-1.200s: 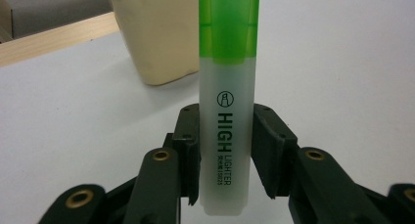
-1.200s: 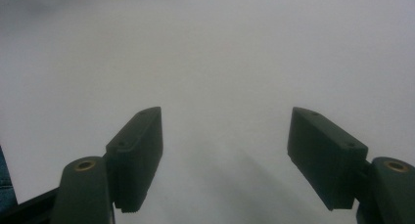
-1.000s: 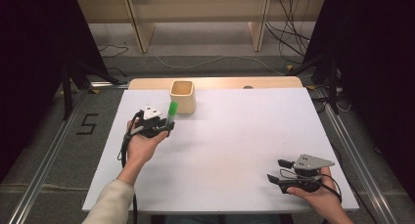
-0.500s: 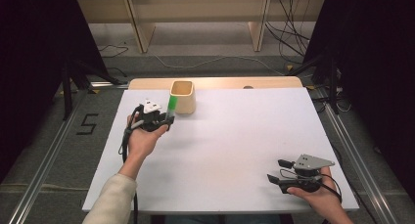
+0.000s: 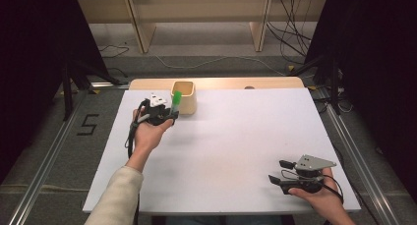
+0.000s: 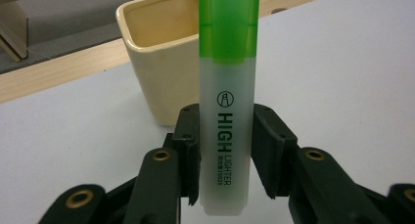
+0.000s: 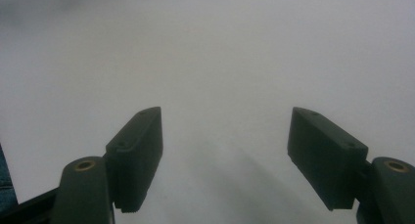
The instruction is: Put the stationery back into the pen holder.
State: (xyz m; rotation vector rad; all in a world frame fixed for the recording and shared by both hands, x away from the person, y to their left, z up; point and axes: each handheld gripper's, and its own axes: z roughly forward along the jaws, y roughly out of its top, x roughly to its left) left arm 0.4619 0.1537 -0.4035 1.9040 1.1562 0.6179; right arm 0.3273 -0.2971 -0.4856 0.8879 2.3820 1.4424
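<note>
Cream sleeve [image 5: 116,198]; black hand-held gripper [image 5: 277,171] with brass screws, grey plate.

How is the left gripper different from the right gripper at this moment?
The left gripper is shut on a green highlighter, held upright; the right gripper stands open with nothing between its jaws. The left one is beside the cream cup at the far side of the table; the right one is near the front edge. Both have black jaws.

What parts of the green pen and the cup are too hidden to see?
- Highlighter: the top of its green cap is cut off by the left gripper view's upper edge.
- Cup: its right side is hidden behind the highlighter there.
- Cup's inside bottom: the rim hides it in both views.
- Highlighter's small print: too blurred to read.
</note>
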